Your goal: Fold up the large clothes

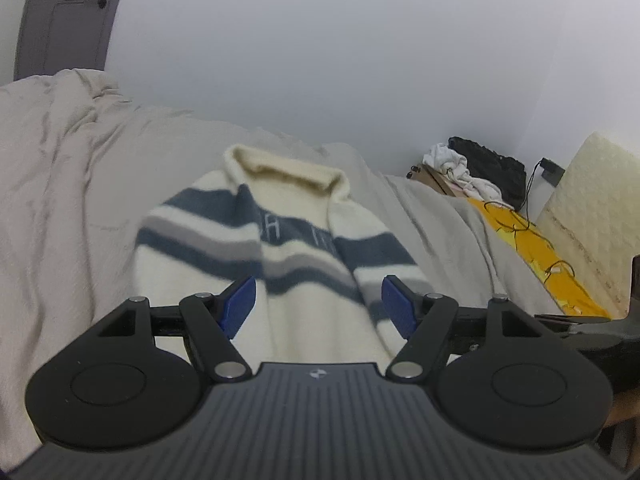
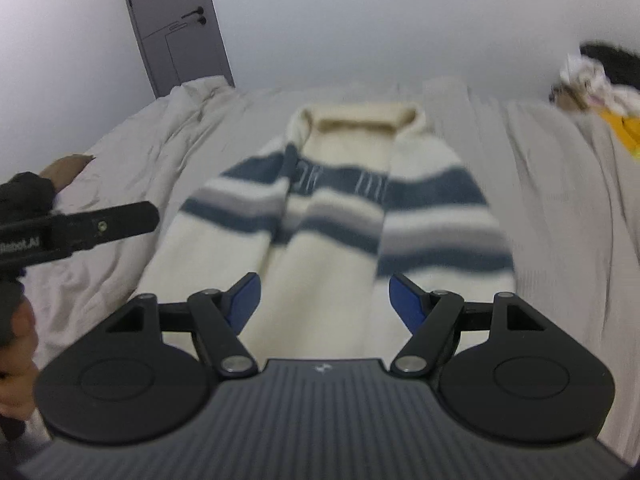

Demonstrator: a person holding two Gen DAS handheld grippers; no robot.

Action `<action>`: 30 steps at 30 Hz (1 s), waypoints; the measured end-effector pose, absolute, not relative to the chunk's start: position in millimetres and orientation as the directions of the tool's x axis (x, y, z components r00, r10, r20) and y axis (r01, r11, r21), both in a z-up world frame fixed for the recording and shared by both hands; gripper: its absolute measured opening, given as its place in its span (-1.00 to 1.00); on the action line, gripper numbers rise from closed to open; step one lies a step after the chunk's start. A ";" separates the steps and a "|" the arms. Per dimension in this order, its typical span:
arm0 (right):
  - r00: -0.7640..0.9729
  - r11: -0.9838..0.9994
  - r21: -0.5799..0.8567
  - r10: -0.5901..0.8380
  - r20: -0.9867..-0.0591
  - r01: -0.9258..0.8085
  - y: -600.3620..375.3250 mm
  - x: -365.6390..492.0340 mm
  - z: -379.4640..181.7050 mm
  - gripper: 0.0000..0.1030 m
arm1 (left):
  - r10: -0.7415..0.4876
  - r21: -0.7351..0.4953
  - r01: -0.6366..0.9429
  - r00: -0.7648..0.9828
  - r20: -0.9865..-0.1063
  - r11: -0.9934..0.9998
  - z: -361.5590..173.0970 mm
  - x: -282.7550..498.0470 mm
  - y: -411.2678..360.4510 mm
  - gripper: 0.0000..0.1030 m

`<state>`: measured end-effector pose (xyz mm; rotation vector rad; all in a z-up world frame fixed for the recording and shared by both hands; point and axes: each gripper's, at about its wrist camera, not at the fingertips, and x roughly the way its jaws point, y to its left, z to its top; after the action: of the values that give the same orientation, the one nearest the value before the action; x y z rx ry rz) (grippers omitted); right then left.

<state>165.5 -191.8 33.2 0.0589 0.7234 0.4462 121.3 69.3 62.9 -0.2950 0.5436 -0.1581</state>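
In the left wrist view, the left gripper [image 1: 318, 304] is hovering with its blue pads spread wide and gripping nothing. Ahead, the cream knitted sweater with navy and grey stripes [image 1: 280, 248] is lying on the pale rumpled bedsheet [image 1: 72, 184], both sleeves folded inward over the body, collar farthest away. Near the wall, an open cardboard box [image 1: 434, 178] is holding crumpled white cloth [image 1: 460, 172] beside a black fuzzy bundle [image 1: 492, 168].

In the right wrist view, the right gripper [image 2: 324, 300] is likewise standing wide open and empty above the sweater's lower part. The next fold probably calls for pinching both hem corners evenly and carrying them toward the collar, keeping the sleeves tucked.
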 end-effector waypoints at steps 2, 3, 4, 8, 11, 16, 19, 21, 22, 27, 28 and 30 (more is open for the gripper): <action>0.648 0.904 0.238 0.421 -0.635 -0.354 -201.9 159.1 24.3 0.42 | -0.222 -0.322 0.061 0.842 -0.492 0.945 53.6 108.8 67.8 0.44; 0.641 0.908 0.243 0.415 -0.646 -0.342 -205.2 158.4 17.4 0.42 | -0.237 -0.341 0.062 0.833 -0.501 0.938 46.2 107.1 68.0 0.44; 0.629 0.911 0.245 0.407 -0.662 -0.332 -208.0 157.0 9.8 0.42 | -0.250 -0.358 0.061 0.822 -0.512 0.932 38.0 105.5 68.0 0.44; 0.538 0.917 0.305 0.398 -0.743 -0.256 -217.4 173.0 -31.7 0.41 | -0.256 -0.370 0.040 0.790 -0.557 0.928 8.7 107.1 66.4 0.44; 0.503 0.925 0.306 0.378 -0.777 -0.223 -217.2 182.9 -49.7 0.40 | -0.257 -0.357 0.043 0.775 -0.578 0.933 -3.7 113.5 67.5 0.44; 0.507 0.943 0.191 0.310 -0.804 -0.274 -195.3 189.0 -71.5 0.37 | -0.303 -0.419 0.041 0.756 -0.581 0.907 -21.2 131.5 75.0 0.44; 0.531 0.947 0.187 0.303 -0.792 -0.261 -197.8 189.4 -71.9 0.06 | -0.300 -0.433 0.021 0.750 -0.589 0.901 -29.4 143.0 77.0 0.44; 0.524 0.936 0.314 0.350 -0.776 -0.160 -220.6 196.9 -69.0 -0.37 | -0.301 -0.442 0.011 0.747 -0.593 0.897 -33.3 148.6 78.0 0.44; 0.521 0.917 0.382 0.382 -0.763 -0.113 -232.4 200.4 -68.5 -0.46 | -0.304 -0.450 0.007 0.746 -0.592 0.893 -34.5 150.9 79.1 0.44; 0.580 0.872 0.489 0.407 -0.705 -0.018 -261.6 202.0 -55.0 -0.69 | -0.304 -0.471 -0.010 0.752 -0.585 0.882 -37.2 152.0 81.6 0.44; 0.595 0.872 0.490 0.403 -0.696 -0.017 -263.5 201.0 -50.3 -0.76 | -0.301 -0.470 -0.012 0.753 -0.585 0.883 -37.0 150.7 81.4 0.44; 0.623 0.882 0.472 0.375 -0.686 -0.012 -266.9 198.8 -43.3 -0.78 | -0.294 -0.469 -0.019 0.756 -0.585 0.883 -36.7 148.2 82.7 0.44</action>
<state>198.8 -266.9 -43.3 0.4522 0.8766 0.2312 148.2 82.7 -36.7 -0.4743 0.7036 -0.1561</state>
